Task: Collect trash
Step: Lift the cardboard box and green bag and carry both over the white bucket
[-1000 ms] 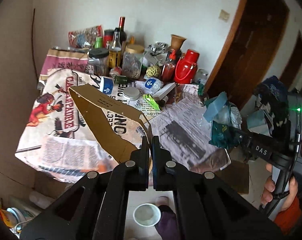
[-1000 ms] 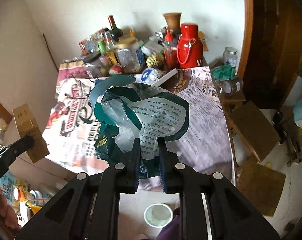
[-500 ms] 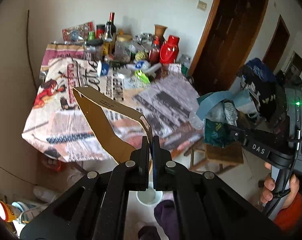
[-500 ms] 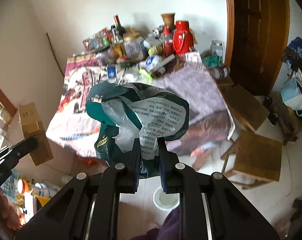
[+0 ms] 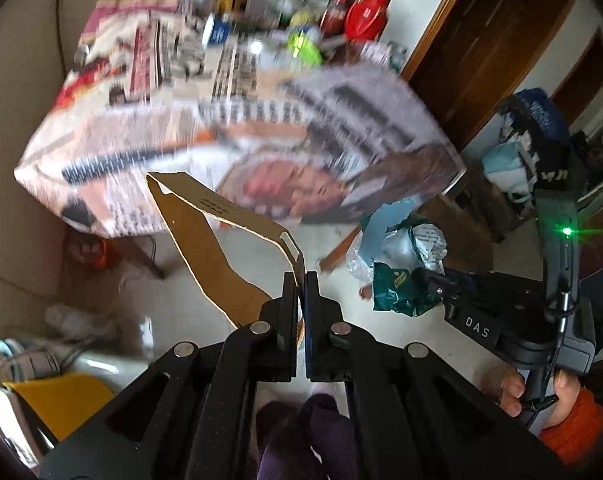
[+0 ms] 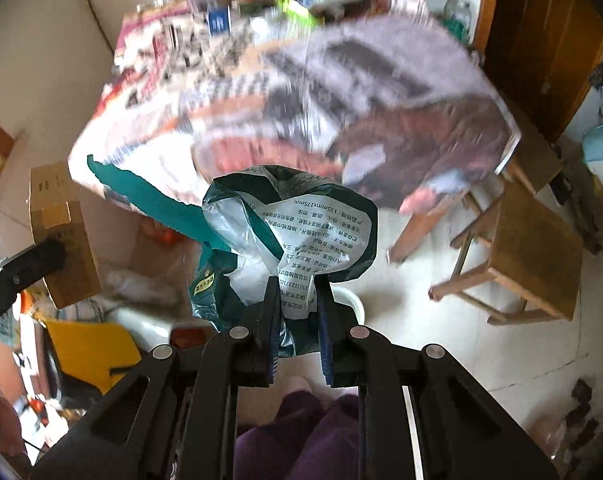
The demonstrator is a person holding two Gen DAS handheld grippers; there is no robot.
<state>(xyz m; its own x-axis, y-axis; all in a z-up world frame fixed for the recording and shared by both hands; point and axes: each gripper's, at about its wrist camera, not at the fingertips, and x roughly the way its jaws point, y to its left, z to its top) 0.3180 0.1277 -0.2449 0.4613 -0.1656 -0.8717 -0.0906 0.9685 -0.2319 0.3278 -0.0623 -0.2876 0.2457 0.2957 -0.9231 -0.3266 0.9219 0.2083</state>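
Note:
My left gripper [image 5: 300, 280] is shut on a flattened brown cardboard box [image 5: 213, 236], held in the air below the table edge. My right gripper [image 6: 297, 288] is shut on a crumpled green and white plastic wrapper [image 6: 289, 232]. The wrapper also shows in the left wrist view [image 5: 401, 264], right of the cardboard. The cardboard shows at the left of the right wrist view [image 6: 61, 236]. A white round bin [image 6: 353, 304] on the floor is mostly hidden behind the wrapper.
A newspaper-covered table [image 5: 229, 128] with bottles, jars and a red flask [image 5: 367, 12] stands ahead, blurred. A wooden stool [image 6: 521, 256] stands at the right. A yellow object [image 5: 57, 400] and clutter lie on the floor at the left. A brown door [image 5: 473, 52] is behind.
Both grippers have pulled back from the table and tilted down toward the floor, still holding the cardboard and the wrapper. The table now looks farther and blurred.

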